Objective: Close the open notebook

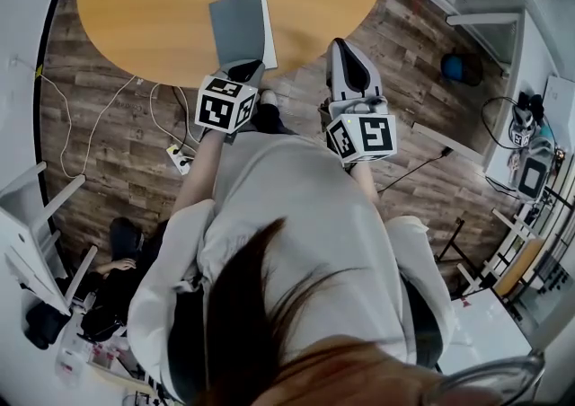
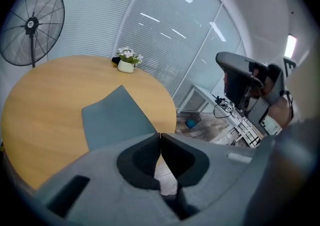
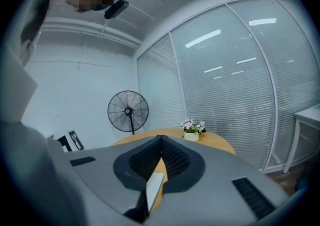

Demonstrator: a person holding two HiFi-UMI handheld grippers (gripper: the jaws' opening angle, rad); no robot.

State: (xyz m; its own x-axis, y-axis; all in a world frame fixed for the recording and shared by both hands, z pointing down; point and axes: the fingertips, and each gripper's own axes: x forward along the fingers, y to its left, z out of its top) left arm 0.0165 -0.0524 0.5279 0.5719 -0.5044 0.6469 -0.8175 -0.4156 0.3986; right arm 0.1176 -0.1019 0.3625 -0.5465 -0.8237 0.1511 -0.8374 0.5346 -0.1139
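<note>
A fan [image 2: 32,22] stood behind the round wooden bench [image 1: 153,0], at the left. The notebook [image 1: 238,25] lay flat near the front edge of the bench, grey cover up, with white page edges along its right side; it looked closed. The left gripper [image 1: 246,67] was at the near end of the notebook, its fingers clenched together on nothing. Whether it touched the cover, I could not tell. The right gripper [image 1: 340,43] was at the bench edge, apart from the notebook, its fingers also pressed together.
</note>
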